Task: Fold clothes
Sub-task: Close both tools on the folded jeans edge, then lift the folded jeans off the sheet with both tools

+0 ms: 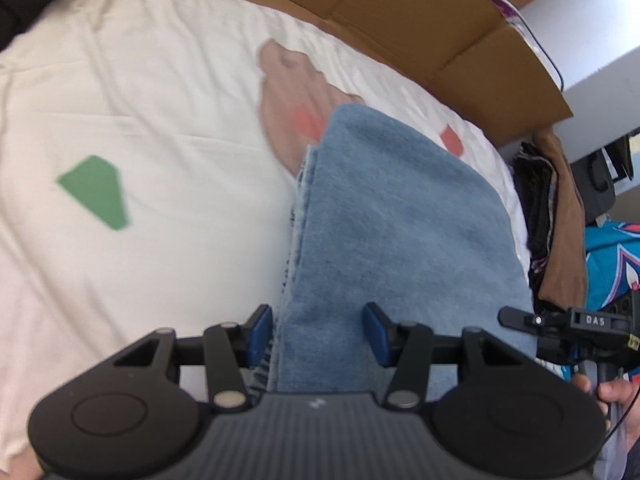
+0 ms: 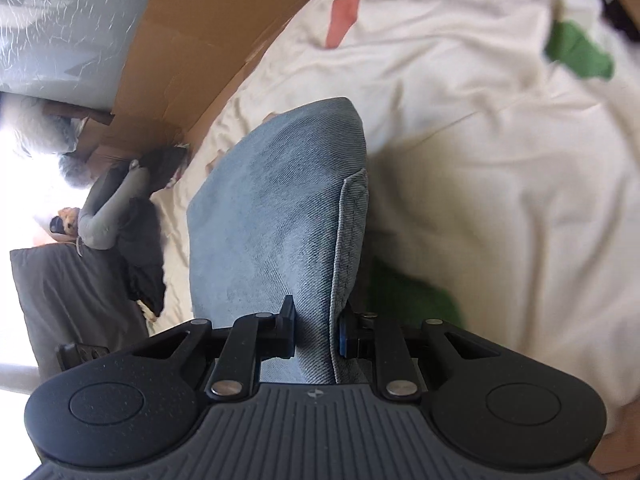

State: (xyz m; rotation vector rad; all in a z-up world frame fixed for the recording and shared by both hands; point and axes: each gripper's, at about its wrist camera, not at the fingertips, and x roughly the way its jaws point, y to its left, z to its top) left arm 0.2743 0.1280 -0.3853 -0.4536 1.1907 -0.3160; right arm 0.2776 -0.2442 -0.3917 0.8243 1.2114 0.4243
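Note:
A folded piece of light blue denim [image 1: 400, 216] lies on a white sheet with coloured patches [image 1: 140, 100]. My left gripper [image 1: 319, 330] hovers at the denim's near end with its blue-padded fingers [image 1: 260, 332] wide apart; the stitched edge runs between them, and cloth spreads past the right finger. It is open. In the right wrist view the denim [image 2: 276, 208] rises as a fold, and my right gripper [image 2: 316, 332] is shut on its seamed edge. The right gripper [image 1: 560, 324] also shows at the far right of the left wrist view, held by a hand [image 1: 616, 396].
A brown cardboard sheet [image 1: 400, 12] borders the far side of the bed. Dark clothes [image 2: 140, 248] and a grey garment [image 2: 108, 208] are piled at one edge. A teal patterned fabric [image 1: 608, 264] sits at the right, with green [image 1: 96, 190] and red [image 1: 452, 140] patches on the sheet.

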